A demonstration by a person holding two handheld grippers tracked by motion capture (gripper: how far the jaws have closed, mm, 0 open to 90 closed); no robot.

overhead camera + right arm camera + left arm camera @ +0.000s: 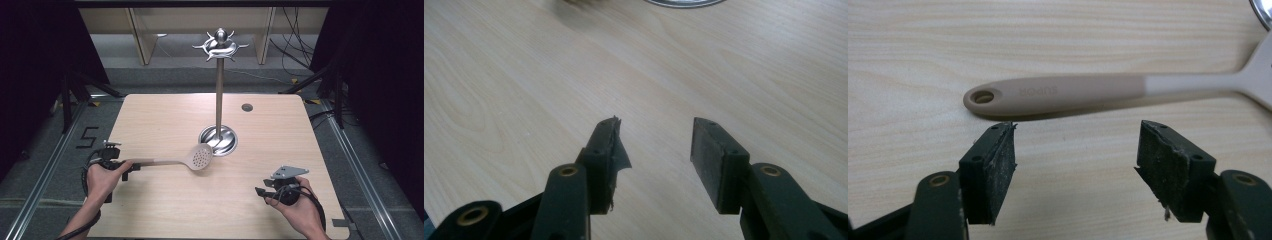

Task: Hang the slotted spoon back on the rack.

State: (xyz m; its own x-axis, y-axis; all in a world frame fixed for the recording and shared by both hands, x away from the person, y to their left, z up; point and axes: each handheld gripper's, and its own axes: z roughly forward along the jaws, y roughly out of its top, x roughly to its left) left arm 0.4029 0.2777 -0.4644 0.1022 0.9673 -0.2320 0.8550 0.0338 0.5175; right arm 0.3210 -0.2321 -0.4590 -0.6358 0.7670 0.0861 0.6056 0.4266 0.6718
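Light wood table [165, 210] takes up the centre of the high view. Metal utensil stand [219, 95] at upper centre: round shiny base on the table, tall pole, hooked crown on top, nothing on the hooks.

Beige slotted spoon [192, 159] lies flat on the table, left of centre. Its perforated head sits just beside the stand's base, maybe touching the rim, can't tell. Its handle runs toward the left edge of the frame.

Left gripper [131, 167] at lower left, held in the person's left hand [102, 176], tips right at the handle end. In the left gripper view the left gripper [1075, 165] has its jaws spread wide, nothing between them. The spoon handle [1058, 94] lies across the upper-middle frame just past the tips, not touching them; hang hole at its left end, lettering embossed along it.

Right gripper [261, 191] at lower right, grey plate on top, in the right hand [295, 205], well apart from the spoon. In the right gripper view the right gripper [654, 145] has jaws moderately apart over bare wood, gripping nothing; the stand base rim [684, 2] peeks in at top centre.
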